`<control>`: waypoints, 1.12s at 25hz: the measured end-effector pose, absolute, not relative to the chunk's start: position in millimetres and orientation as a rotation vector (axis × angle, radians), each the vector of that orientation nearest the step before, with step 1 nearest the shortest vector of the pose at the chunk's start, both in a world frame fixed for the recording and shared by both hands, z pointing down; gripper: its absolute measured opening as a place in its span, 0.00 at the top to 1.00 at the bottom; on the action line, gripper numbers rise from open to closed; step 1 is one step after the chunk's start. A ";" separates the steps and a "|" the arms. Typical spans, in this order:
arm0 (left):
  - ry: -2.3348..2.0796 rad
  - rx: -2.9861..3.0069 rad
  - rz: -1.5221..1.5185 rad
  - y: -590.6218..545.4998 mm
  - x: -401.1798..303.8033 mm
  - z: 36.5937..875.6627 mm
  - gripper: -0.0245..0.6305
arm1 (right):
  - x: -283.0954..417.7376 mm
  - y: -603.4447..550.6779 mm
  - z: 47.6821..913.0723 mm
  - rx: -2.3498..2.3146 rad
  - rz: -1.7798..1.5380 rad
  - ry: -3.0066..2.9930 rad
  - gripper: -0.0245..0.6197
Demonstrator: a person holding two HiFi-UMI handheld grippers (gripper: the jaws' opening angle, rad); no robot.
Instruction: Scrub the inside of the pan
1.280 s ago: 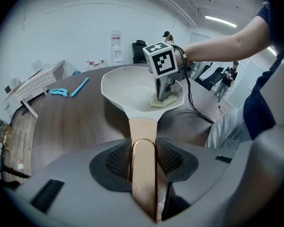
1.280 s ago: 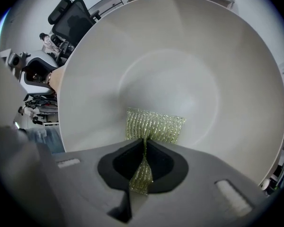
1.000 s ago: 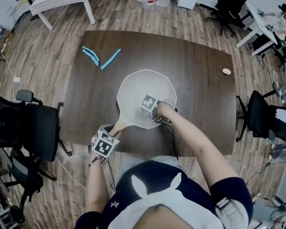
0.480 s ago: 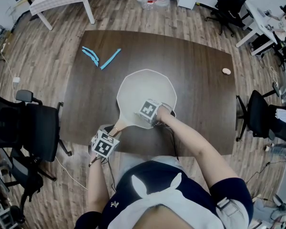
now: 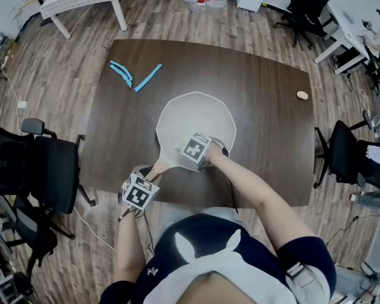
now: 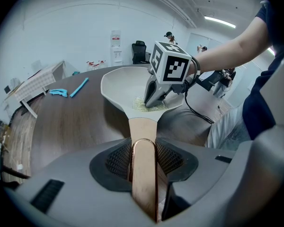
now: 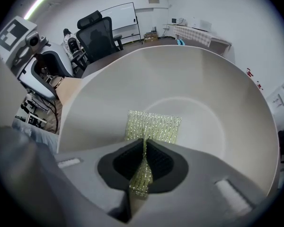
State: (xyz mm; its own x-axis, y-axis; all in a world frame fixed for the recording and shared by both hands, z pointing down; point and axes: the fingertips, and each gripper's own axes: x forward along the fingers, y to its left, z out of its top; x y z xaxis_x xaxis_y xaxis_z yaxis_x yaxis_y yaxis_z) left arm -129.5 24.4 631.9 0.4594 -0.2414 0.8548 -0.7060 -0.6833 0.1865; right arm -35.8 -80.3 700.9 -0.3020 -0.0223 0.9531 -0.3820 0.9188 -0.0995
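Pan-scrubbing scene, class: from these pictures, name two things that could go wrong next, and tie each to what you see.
1. The right gripper pinches only a narrow fold of the scrub pad; a hard stroke might pull it free.
2. The pad lies on the pan near the handle, which only the left gripper steadies; pressing there could tilt or twist the pan.
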 end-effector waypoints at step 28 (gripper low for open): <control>-0.775 2.177 1.155 20.2 -128.1 631.9 0.72 | -57.7 -128.8 700.1 0.403 0.361 -1.883 0.93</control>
